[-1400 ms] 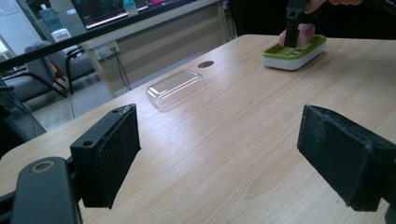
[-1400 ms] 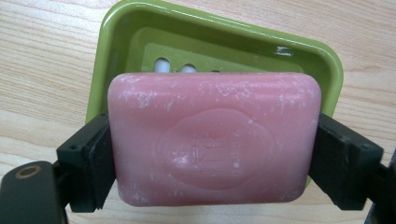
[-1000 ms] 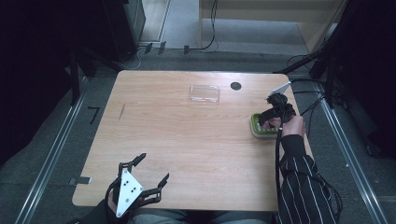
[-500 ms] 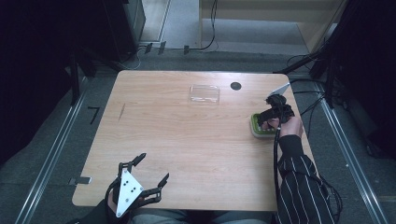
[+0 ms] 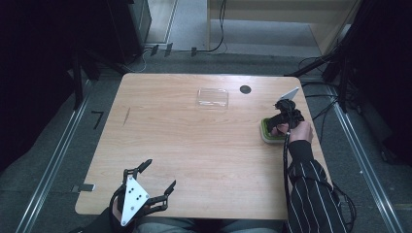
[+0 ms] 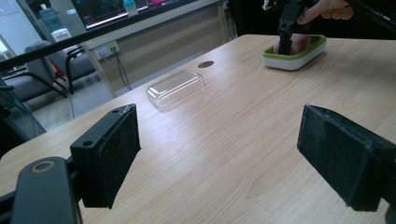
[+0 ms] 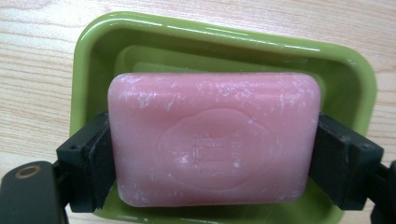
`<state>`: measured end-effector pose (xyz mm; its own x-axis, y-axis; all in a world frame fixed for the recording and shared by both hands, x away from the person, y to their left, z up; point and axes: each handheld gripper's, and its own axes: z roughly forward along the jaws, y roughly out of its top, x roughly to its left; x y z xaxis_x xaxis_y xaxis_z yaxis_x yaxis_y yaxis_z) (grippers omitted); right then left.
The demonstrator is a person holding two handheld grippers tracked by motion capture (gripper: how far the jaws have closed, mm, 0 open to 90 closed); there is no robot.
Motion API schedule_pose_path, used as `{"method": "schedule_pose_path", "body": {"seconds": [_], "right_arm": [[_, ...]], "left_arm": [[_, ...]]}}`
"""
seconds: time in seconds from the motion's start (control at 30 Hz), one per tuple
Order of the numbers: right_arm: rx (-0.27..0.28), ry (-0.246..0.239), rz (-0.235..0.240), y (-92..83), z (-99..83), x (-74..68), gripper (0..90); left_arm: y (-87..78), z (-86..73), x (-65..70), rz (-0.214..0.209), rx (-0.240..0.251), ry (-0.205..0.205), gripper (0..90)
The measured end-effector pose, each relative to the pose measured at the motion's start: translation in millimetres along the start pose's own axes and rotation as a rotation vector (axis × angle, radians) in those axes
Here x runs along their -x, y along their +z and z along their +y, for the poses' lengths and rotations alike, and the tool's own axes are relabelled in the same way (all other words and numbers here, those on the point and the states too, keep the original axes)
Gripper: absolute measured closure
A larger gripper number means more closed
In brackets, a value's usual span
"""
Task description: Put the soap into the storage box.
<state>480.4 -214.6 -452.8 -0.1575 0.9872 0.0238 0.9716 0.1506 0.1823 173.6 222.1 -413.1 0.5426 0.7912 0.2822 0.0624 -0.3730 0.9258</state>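
Vs the earlier high-view shots: right gripper (image 5: 282, 122) barely shifted, a touch lower and closer in over the soap dish (image 5: 270, 131) at right middle of frame; left gripper (image 5: 156, 187) unchanged at bottom left. Reads as descent finished, grasp now set.

Right gripper view: jaws clamped on the short ends of the pink soap bar (image 7: 215, 139), pads touching both sides, bar lying flat inside the green dish (image 7: 224, 37). Bar bottom looks seated in the dish, not lifted yet, though hard to tell from this angle. Likely next: straight lift out of the dish. Risk: slick soap sliding between pads, or dish dragging along if the bar sticks.

Clear lid (image 5: 213, 96) sitting upper centre of the high view, on the table (image 5: 194, 145), well apart from the dish. Probably matters later, not now. Small dark round spot (image 5: 245, 89) just right of it, near the far edge.

Pose: right hand (image 5: 296, 132) above the dish, gripper pointing steeply down, striped sleeve (image 5: 311, 189) running in from bottom right. Left gripper idle above the near table edge, jaws spread wide, holding nothing; left gripper view looks across the table at lid, centre left, and dish (image 6: 294, 53), upper right, with the right gripper's jaws down in it
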Motion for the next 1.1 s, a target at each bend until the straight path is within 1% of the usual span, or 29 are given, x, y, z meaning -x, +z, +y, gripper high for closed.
{"method": "schedule_pose_path", "body": {"seconds": [0.2, 0.3, 0.43, 0.63, 0.7, 0.73, 0.9, 1.0, 1.1], "right_arm": [[-0.007, 0.002, 0.002, 3.7, 0.9, -2.2, 13.5], [-0.006, 0.001, 0.0, 5.0, 0.7, -1.1, 13.5], [-0.012, 0.011, 0.002, 6.2, 0.5, 0.1, 13.4], [-0.011, 0.009, 0.0, 6.5, 0.5, 0.4, 13.1], [-0.002, 0.01, 0.002, 5.2, 0.3, 0.2, 12.8], [0.004, 0.007, -0.005, 4.1, 0.3, -0.2, 12.7], [0.031, -0.003, -0.015, -3.4, -0.5, -0.5, 8.9], [0.033, -0.01, -0.015, -6.2, -0.9, -0.7, 8.8], [0.032, -0.017, -0.013, -8.4, -1.6, -1.6, 5.1]], "left_arm": [[0.0, -0.1, 0.0, 0.0, -0.001, 0.001, 13.6], [0.0, 0.0, 0.1, -0.002, -0.002, 0.002, 13.6], [0.1, 0.0, 0.2, -0.001, -0.002, 0.001, 13.6], [0.1, 0.0, 0.1, -0.001, -0.002, 0.002, 13.6], [0.1, 0.0, 0.1, 0.0, -0.002, 0.001, 13.6], [0.0, 0.0, 0.1, -0.001, -0.001, 0.001, 13.6], [0.1, 0.0, 0.0, -0.001, -0.001, 0.001, 13.6], [0.0, -0.2, -0.2, 0.0, -0.001, 0.001, 13.6], [-0.1, -0.1, -0.2, 0.001, -0.001, 0.0, 13.6]]}}
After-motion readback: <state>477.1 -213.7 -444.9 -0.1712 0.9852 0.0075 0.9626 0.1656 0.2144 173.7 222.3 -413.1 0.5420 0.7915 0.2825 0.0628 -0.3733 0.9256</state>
